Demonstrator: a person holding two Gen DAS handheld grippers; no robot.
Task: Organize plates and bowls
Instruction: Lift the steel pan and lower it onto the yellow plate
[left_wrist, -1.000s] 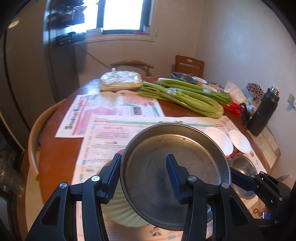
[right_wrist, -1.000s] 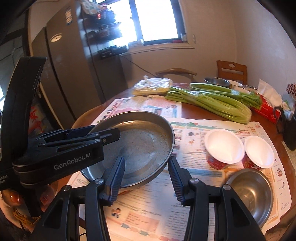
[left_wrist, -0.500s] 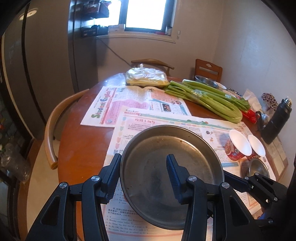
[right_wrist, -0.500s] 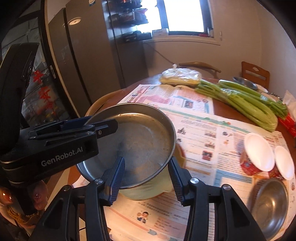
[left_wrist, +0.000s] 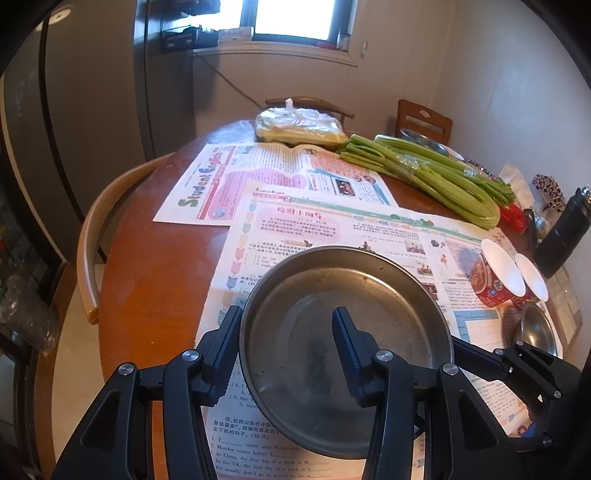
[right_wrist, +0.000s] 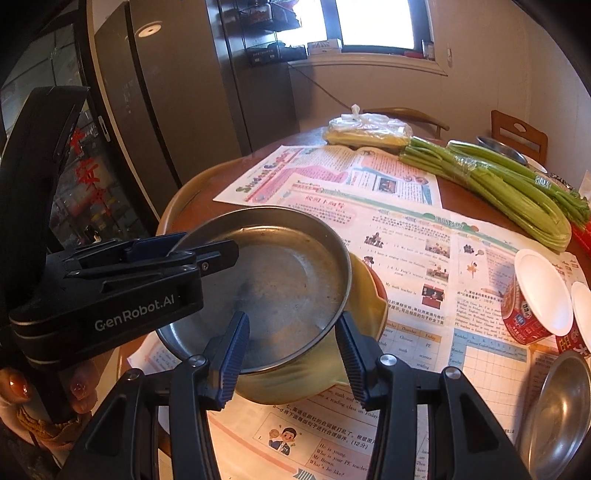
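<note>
Steel plate sits low centre of the left view, its near rim clamped in the left claw; right claw spread apart around a yellow bowl under it; farther right, two white-lidded cups, then celery on the counter.

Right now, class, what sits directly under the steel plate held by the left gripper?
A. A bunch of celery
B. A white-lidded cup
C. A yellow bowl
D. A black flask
C: in the right wrist view the steel plate sits over a yellow bowl, with the left gripper clamped on the plate's rim.
</note>
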